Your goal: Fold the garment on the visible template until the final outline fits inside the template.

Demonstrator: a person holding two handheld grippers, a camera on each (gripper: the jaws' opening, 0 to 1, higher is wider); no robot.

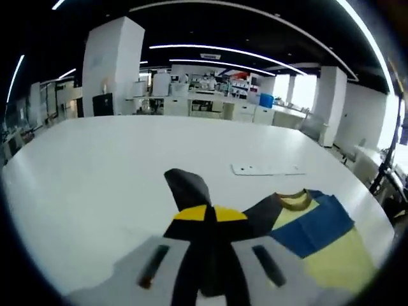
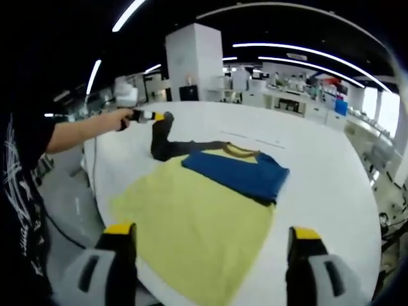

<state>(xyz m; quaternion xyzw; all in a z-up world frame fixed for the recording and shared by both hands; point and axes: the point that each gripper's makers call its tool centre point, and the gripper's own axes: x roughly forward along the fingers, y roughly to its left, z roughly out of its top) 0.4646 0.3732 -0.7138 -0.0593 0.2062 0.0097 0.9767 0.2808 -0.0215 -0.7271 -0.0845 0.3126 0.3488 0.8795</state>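
You had the garment (image 2: 197, 223), a yellow T-shirt with a brown collar (image 2: 241, 150), blue panel and dark sleeves, lying on the white table (image 2: 319, 166). Most of the yellow body lay flat, its near hem reaching the table edge closest to the right gripper view. The blue panel (image 2: 239, 172) was folded across the upper chest, just below the collar.

Your left gripper (image 1: 210, 213) was closed on the dark sleeve (image 1: 188, 185): in the left gripper view the two yellow-tipped jaws met with the dark cloth pinched between them, and a flap of the sleeve stood up just beyond the tips. In the right gripper view the same gripper appeared at the far left of the table, held in your hand (image 2: 124, 119), with the sleeve drawn up off the table from the shirt's shoulder.

Your right gripper (image 2: 210, 233) had its jaws spread wide apart, holding nothing, poised above the shirt's near hem.

A flat white strip (image 1: 268, 169) lay on the table beyond the collar, apart from the shirt. No template outline could be made out.
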